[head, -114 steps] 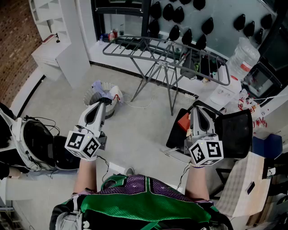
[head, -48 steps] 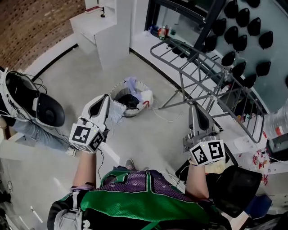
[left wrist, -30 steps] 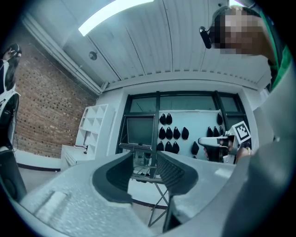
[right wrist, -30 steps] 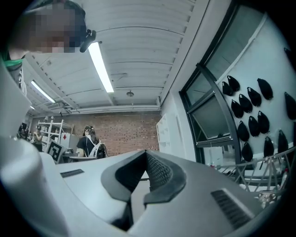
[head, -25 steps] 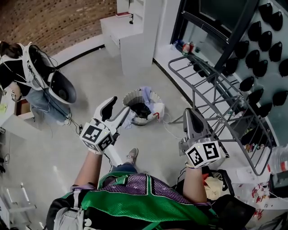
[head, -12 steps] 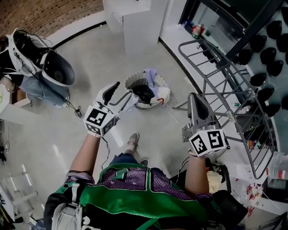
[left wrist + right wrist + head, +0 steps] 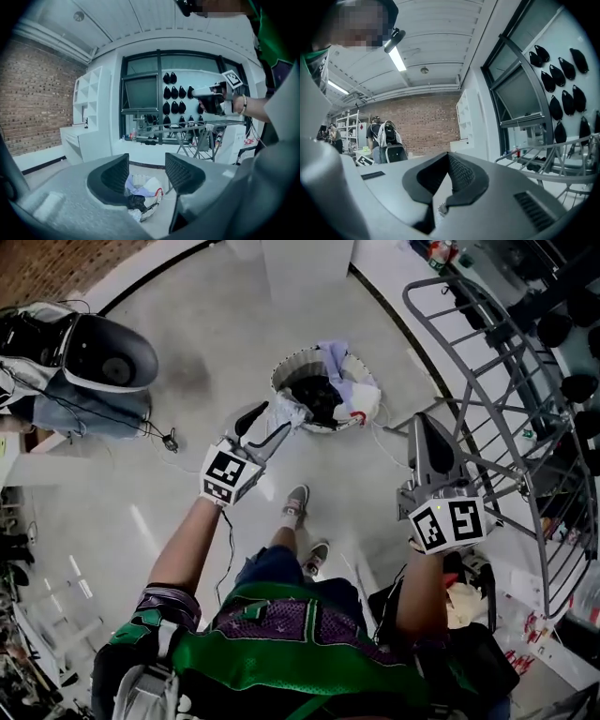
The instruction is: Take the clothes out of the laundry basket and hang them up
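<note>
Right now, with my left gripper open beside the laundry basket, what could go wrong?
The clothes lie tangled, some draped over the laundry basket rim, so the open left gripper may drag several out or tip it. The shut right gripper hangs close to the drying rack; a swing could knock its bars.
</note>
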`<state>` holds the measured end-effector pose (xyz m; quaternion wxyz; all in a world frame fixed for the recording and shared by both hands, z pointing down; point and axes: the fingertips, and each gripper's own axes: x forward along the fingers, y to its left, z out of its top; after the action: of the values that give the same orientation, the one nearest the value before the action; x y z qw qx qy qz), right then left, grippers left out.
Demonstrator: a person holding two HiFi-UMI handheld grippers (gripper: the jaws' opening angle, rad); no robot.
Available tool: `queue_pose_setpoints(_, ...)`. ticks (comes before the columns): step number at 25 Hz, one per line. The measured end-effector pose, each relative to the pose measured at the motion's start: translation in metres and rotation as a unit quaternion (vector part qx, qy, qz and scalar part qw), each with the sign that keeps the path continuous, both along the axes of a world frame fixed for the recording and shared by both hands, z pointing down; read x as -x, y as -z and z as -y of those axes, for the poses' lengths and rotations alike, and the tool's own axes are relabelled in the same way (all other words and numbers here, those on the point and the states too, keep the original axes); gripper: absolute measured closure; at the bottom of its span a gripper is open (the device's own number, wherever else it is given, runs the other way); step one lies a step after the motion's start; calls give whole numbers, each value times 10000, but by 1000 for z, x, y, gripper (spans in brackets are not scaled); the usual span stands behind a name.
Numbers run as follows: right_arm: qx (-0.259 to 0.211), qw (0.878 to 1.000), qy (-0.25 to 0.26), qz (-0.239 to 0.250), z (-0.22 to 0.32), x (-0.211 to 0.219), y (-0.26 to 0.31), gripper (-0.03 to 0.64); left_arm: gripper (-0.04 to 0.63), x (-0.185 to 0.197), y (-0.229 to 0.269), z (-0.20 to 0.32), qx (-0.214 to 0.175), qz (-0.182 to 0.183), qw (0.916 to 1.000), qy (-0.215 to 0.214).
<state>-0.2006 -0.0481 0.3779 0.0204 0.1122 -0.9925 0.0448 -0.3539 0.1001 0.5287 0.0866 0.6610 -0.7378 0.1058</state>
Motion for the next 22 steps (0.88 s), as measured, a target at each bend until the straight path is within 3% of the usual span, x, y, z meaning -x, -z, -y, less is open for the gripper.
queue_pose_setpoints(6, 176, 9996, -68, -208, 33, 27, -56, 617, 348, 25, -93, 31, 381, -249, 9990, -2)
queue_pose_setpoints(16, 626, 9966, -235, -478, 58, 54, -145, 617, 348, 65, -248, 61, 1204, -405, 9919, -73)
queue_pose_setpoints(22, 701, 9958, -263, -525, 66, 69, -197, 617, 348, 75, -333, 75, 1496, -425, 9877, -160)
